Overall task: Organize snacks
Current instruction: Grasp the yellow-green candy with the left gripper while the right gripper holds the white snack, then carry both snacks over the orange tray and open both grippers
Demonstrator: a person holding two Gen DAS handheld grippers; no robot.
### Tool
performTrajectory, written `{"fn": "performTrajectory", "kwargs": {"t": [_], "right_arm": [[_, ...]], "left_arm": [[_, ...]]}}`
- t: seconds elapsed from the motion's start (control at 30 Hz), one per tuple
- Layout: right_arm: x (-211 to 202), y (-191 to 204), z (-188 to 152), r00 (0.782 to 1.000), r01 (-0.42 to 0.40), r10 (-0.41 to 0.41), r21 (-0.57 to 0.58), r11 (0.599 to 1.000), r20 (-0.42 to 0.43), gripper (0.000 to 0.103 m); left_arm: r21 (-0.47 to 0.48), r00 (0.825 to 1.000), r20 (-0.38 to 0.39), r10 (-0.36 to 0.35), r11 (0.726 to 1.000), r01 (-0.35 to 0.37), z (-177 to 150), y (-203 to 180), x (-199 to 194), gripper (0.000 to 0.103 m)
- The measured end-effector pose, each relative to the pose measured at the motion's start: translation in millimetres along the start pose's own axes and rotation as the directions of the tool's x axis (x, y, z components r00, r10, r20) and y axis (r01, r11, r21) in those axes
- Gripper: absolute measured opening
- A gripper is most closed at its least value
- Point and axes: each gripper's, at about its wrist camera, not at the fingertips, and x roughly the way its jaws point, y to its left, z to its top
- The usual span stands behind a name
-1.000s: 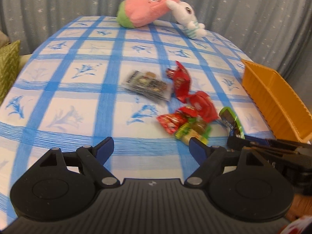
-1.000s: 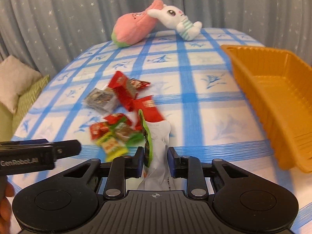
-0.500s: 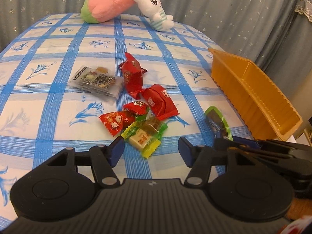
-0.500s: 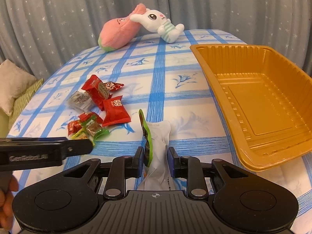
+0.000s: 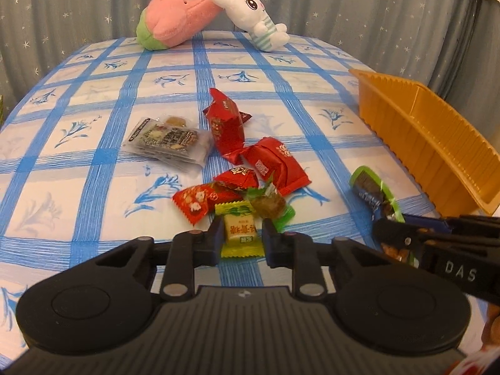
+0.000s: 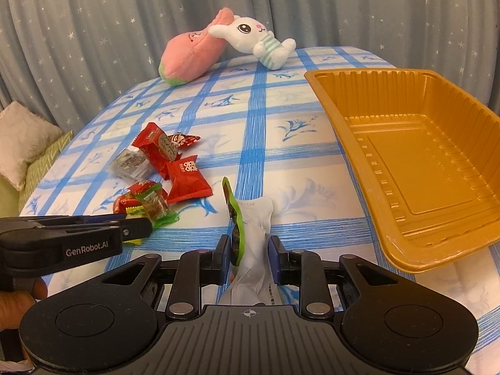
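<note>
Left wrist: fingers just closed on yellow-green candy.

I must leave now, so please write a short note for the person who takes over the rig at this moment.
Left gripper: jaws have just closed on the yellow-green candy, which lies at the near edge of the snack pile.
Right gripper: shut on the green-edged white packet.
Orange tray: empty, at the right side.
Done: two snacks gripped, none in the tray.
Left: put both in, then the rest of the pile.

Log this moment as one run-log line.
left gripper: just closed on yellow-green candy | right gripper: holds green-edged snack pouch | orange tray: empty
</note>
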Motion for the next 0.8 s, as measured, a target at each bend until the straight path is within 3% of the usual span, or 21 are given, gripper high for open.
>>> {"fn": "performTrajectory", "kwargs": {"t": [0.37, 0.8], "right_arm": [[-11.4, 10.6, -1.3, 1.000, -0.002, 0.003, -0.041, 0.999, 0.022, 0.026], [-59.0, 17.0, 9.9, 0.993, 0.012, -0.003, -0.071, 0.997, 0.115, 0.026]], "left_arm": [[-0.006, 1.000, -0.024, 0.011, 1.000, -0.011, -14.6, -1.8, -21.5, 0.018], [-0.002, 0.997, 0.068, -0.028, 1.000, 0.028, 0.5, -32.8, -64.0, 0.018]]}}
